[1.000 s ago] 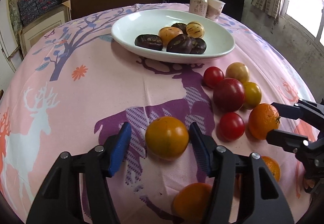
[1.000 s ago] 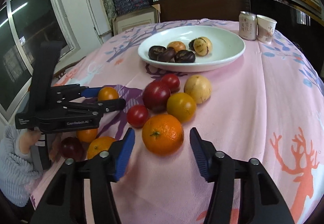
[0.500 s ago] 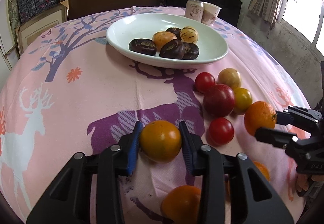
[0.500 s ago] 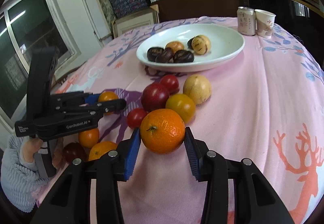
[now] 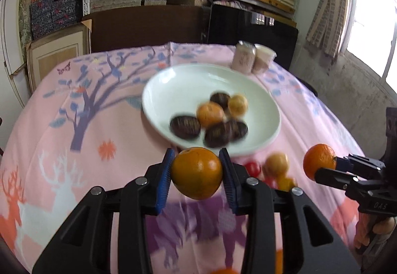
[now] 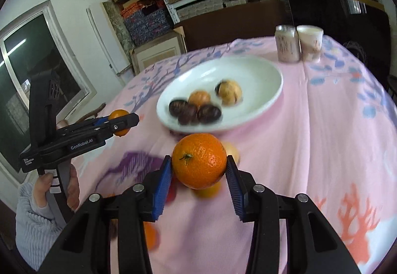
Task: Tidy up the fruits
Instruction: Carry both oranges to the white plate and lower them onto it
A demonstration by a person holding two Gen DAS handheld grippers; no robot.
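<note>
Left claw [image 5: 196, 176] grips a smooth orange fruit [image 5: 197, 173]; right claw [image 6: 199, 173] grips a mandarin [image 6: 199, 160], both aloft at 6 o'clock of the plate [image 6: 258, 75]. Risk: round skins roll out of the pads, or the claws collide over the plate. Mandarin stem faces 9 o'clock; no long axis.

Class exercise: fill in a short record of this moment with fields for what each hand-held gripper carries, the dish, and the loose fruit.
left hand-held gripper: shut on a smooth orange fruit, lifted off the cloth
right hand-held gripper: shut on a dimpled orange, lifted
white dish: holds dark fruits and two orange-yellow ones
loose fruit: several pieces on the pink tablecloth, near the dish
</note>
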